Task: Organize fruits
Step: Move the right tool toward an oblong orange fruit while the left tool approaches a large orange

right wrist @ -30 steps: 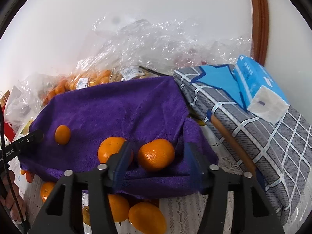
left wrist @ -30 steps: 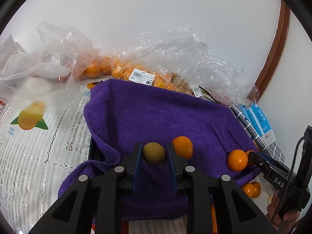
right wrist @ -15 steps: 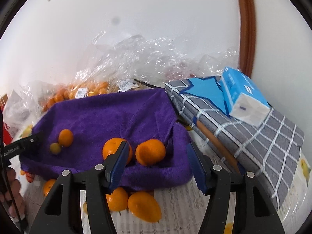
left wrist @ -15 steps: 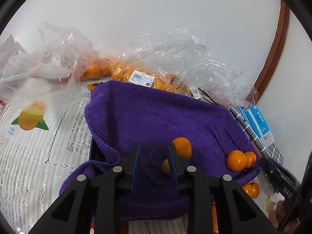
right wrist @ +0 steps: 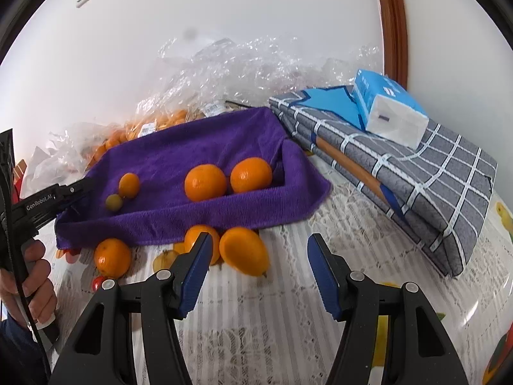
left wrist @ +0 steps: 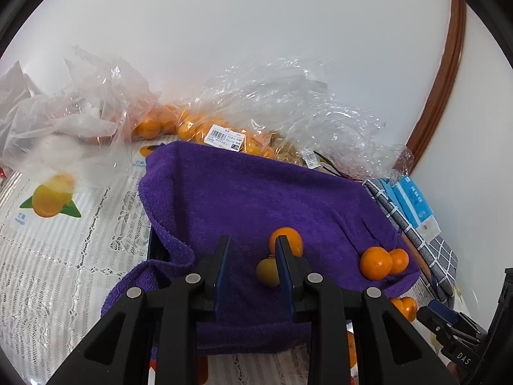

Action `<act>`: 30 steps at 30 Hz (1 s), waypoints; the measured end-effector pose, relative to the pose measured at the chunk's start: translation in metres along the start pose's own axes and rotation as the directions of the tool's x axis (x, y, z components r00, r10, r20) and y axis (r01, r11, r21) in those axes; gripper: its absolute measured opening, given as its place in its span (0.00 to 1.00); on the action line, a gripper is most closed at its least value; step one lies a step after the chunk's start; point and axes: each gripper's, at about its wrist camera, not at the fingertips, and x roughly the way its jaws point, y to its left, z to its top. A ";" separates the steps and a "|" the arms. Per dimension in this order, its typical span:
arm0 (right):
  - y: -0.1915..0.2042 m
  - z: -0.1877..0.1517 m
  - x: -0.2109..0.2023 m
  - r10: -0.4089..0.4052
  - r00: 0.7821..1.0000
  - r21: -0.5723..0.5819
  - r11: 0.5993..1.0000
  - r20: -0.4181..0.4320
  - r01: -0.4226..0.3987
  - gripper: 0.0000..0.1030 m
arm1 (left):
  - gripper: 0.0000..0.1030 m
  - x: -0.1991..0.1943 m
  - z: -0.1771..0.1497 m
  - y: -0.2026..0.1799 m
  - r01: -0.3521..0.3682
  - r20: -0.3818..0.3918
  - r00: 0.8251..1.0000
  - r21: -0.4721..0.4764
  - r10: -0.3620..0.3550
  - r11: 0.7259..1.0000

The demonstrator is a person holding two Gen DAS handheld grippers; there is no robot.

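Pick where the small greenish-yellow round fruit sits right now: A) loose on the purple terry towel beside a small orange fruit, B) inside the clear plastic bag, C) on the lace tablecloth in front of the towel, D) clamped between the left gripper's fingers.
A: the small greenish-yellow round fruit lies free on the purple terry towel next to the small orange fruit; the left gripper is open and empty.

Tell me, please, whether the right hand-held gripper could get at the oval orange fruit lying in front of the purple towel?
Probably yes: the right hand-held gripper is open, and the oval orange fruit lies uncovered just ahead.
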 end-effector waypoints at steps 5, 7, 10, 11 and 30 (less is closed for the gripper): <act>0.004 0.000 0.001 0.017 1.000 -0.024 1.000 -0.011 -0.017 0.59 | 0.25 -0.005 -0.002 -0.001 -0.005 0.005 1.000 0.010 0.005 1.000; 0.006 0.001 0.008 0.003 0.999 -0.032 0.999 -0.037 -0.004 0.59 | 0.25 -0.008 -0.003 -0.001 -0.006 0.009 1.000 0.013 0.006 1.000; 0.009 0.003 0.019 -0.010 0.996 -0.049 0.999 -0.085 0.006 0.53 | 0.26 -0.011 -0.004 -0.001 -0.009 0.015 1.000 0.019 0.008 1.000; 0.009 0.004 0.020 -0.007 0.996 -0.055 0.998 -0.087 0.002 0.50 | 0.26 -0.011 -0.004 -0.001 -0.007 0.016 1.000 0.021 0.007 1.000; 0.018 0.003 0.034 0.112 0.979 -0.154 0.978 -0.169 -0.139 0.33 | 0.26 -0.028 -0.037 -0.041 0.213 -0.142 0.970 0.105 -0.197 0.972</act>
